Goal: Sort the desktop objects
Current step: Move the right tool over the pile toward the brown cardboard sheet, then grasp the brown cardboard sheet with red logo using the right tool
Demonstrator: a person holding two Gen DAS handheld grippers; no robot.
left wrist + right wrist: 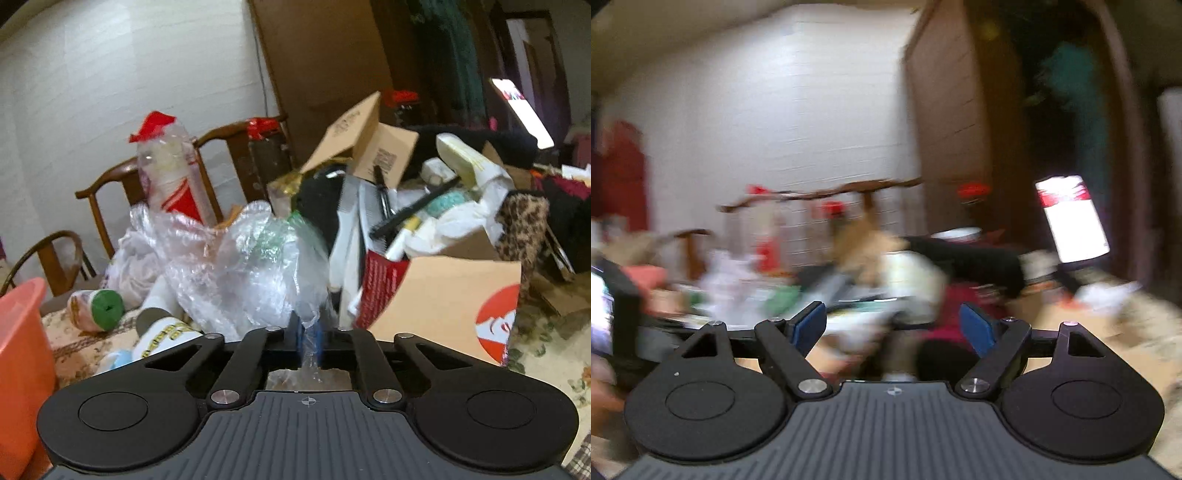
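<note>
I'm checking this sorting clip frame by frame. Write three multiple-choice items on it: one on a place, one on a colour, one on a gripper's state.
1. Where is the orange plastic bin in the left wrist view?
A. at the far left edge
B. inside the cardboard box
C. on a chair seat

2. What colour is the end of the roll lying on the patterned tablecloth?
A. yellow
B. green
C. purple

3. How does the left gripper stand?
A. wide open, nothing near it
B. shut on the clear plastic bag
C. shut on a comb

Answers: 1 A, the bin fills the left border beside the table. 2 B, its round end is green. 3 B, the blue pads meet with a strip of the film pinched between them.
</note>
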